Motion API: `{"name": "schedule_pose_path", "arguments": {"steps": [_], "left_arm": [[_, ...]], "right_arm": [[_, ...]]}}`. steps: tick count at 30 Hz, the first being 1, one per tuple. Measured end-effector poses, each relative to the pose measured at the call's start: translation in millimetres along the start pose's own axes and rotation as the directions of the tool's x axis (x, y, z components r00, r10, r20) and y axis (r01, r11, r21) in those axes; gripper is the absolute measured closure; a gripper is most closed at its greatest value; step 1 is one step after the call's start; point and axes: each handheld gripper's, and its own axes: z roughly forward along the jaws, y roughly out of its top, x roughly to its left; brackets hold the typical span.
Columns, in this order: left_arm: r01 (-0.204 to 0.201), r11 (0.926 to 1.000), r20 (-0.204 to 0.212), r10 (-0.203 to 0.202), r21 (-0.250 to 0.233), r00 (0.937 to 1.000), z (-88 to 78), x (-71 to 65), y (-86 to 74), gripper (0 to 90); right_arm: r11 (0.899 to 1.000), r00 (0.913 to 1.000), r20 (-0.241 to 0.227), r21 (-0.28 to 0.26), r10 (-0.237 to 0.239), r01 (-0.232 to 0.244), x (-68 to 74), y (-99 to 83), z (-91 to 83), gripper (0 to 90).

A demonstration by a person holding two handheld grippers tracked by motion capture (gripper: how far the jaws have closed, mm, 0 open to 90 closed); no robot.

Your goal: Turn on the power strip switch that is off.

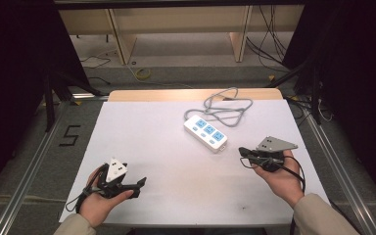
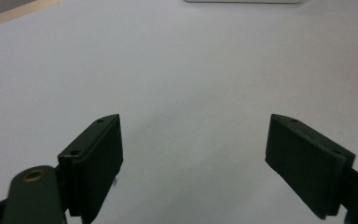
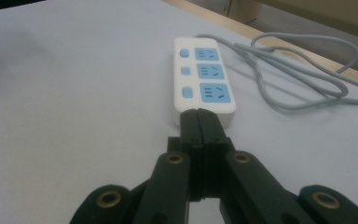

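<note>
A white power strip [image 1: 206,132] with three blue sockets lies right of the table's middle, its grey cord [image 1: 223,106] coiled behind it. My right gripper [image 1: 242,151] is held low just right of the strip's near end, jaws pressed together with nothing between them. Seen from the right gripper view, the tips [image 3: 198,113] sit just short of the power strip [image 3: 203,79], and the cord [image 3: 303,70] loops off to the right. My left gripper [image 1: 142,185] rests near the front left edge, open and empty. The left gripper view has both pads [image 2: 94,154] wide apart over bare white surface.
The table is covered by a white sheet [image 1: 166,161] with a wooden edge [image 1: 186,94] at the back. Wooden shelving legs and loose cables stand on the floor beyond. A metal rail [image 1: 27,171] runs along the left side, with a "5" marked on the floor.
</note>
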Motion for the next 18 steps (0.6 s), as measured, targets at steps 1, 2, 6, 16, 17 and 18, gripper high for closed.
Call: {"name": "schedule_pose_path", "arguments": {"steps": [1, 2, 6, 16, 17, 18], "left_arm": [[0.0, 1.0, 0.001, 0.0, 0.001, 1.0, 0.2, 0.0, -0.1, 18.7], [0.001, 1.0, 0.002, -0.001, 0.001, 1.0, 0.2, -0.2, 0.0, 18.6], [0.0, 1.0, 0.003, 0.0, 0.001, 1.0, 0.1, -0.4, 0.2, 18.6], [-0.009, 0.9999, 0.003, 0.009, 0.013, 1.0, 0.3, -0.2, 0.4, 19.1], [-0.009, 0.9999, 0.003, 0.009, 0.012, 1.0, 0.3, -0.3, 0.4, 19.1], [-0.009, 0.9999, 0.003, 0.009, 0.012, 1.0, 0.6, -0.3, 0.3, 19.2]], "right_arm": [[1.0, 1.0, 0.0, 0.0, 0.0, 0.0, 0.0, 0.0, 0.0, 90.0], [1.0, 1.0, -0.001, 0.002, 0.002, -0.002, -0.6, 2.3, 3.2, 90.0], [1.0, 1.0, -0.002, 0.011, 0.007, -0.007, -2.2, 5.8, 10.1, 90.0], [1.0, 0.9999, -0.011, 0.026, 0.009, -0.009, -4.6, 13.6, 24.9, 90.0], [1.0, 0.9999, -0.011, 0.029, 0.004, -0.004, -4.9, 14.6, 25.9, 90.0], [1.0, 1.0, -0.006, 0.031, 0.002, -0.002, -5.2, 16.5, 28.1, 90.0]]}}
